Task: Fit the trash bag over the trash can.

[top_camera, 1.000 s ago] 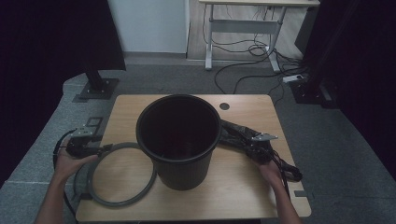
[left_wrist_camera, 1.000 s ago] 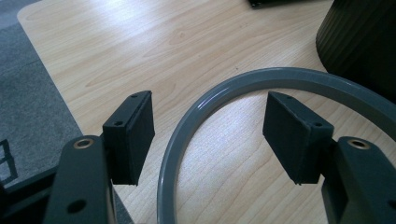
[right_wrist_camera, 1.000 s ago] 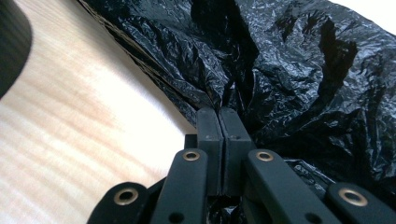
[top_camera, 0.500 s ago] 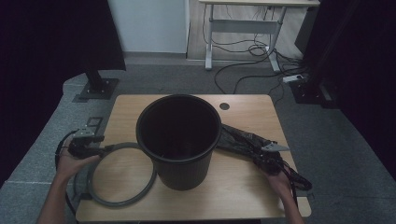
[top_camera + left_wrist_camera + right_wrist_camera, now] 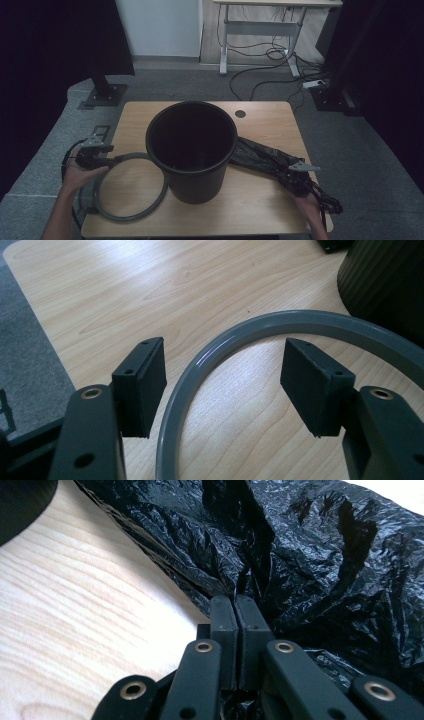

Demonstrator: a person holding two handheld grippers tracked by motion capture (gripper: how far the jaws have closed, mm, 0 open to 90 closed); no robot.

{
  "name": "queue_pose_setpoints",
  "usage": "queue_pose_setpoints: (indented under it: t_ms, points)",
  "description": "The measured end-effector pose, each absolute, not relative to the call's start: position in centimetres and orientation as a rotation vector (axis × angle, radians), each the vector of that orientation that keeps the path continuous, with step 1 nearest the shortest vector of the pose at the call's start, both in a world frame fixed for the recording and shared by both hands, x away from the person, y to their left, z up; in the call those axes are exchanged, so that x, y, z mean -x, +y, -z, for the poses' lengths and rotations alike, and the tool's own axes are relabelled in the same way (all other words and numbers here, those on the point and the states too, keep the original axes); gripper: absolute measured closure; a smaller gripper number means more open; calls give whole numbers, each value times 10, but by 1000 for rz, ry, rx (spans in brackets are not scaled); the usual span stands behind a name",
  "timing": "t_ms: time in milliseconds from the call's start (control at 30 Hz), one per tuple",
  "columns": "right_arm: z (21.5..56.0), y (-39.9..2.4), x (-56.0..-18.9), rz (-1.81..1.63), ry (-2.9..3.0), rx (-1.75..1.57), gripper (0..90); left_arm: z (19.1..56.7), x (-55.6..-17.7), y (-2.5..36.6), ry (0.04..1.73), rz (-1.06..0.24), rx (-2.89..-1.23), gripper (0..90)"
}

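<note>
The black bin bag (image 5: 260,155) lies crumpled on the wooden table (image 5: 260,200), stretched from the right side of the black bin (image 5: 192,150) toward the table's near right corner, and its near end is pinched in the right gripper (image 5: 295,175). Largest on the table is that bin, a round, upright, ribbed bucket standing at the middle with its open mouth upward; the bag's far end touches or lies just beside its wall. Next in size is the bag itself, glossy and heavily creased, which in the right gripper view spreads across the upper right while bare wood shows at the left. Left of the bin lies the grey ring (image 5: 131,187), a flat hoop resting on the tabletop at the near left, its right side close against the bin's base. Smaller are the two grippers. The left gripper (image 5: 222,385) is at the ring's left edge with its jaws standing apart, one outside the hoop and one inside it, the grey rim running between them and neither pad pressing on it. The right gripper's jaws are pressed together, with a fold of black plastic caught between their tips, as the right gripper view shows.
</note>
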State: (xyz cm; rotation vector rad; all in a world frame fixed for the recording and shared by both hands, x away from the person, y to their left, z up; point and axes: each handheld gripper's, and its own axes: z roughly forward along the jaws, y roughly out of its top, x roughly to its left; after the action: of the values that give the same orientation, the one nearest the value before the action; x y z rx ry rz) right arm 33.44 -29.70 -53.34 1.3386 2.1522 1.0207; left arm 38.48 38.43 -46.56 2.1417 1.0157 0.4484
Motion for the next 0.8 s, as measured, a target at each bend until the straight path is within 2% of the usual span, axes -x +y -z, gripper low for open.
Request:
queue_pose_setpoints:
  t_ms: [100, 133, 167, 200, 267, 300, 400, 533, 800]
  points:
    - [533, -299, -332, -992, 2163, -1338, 860, 465, -385, 383, 1014, -449, -2143, 350]
    - [532, -298, -332, -984, 2170, -1340, 806, 464, -384, 383, 1013, -451, -2143, 350]
    - [532, -298, -332, -984, 2170, -1340, 806, 464, -384, 383, 1013, -451, -2143, 350]
    - [530, -295, -332, -986, 2155, -1316, 617, 464, -384, 383, 1014, -451, -2145, 350]
    - [526, -286, -333, -972, 2125, -1292, 422, 463, -384, 383, 1016, -453, -2144, 350]
    - [526, -286, -333, -972, 2125, -1292, 422, 463, -384, 383, 1016, -453, -2144, 352]
    - [519, -269, -336, -970, 2140, -1262, 306, 463, -384, 384, 1017, -454, -2142, 352]
    - [513, -238, -350, -974, 2215, -1186, 242, 464, -385, 383, 1020, -452, -2147, 352]
    - [523, -212, -386, -988, 2303, -1195, 190, 465, -388, 378, 1014, -446, -2152, 353]
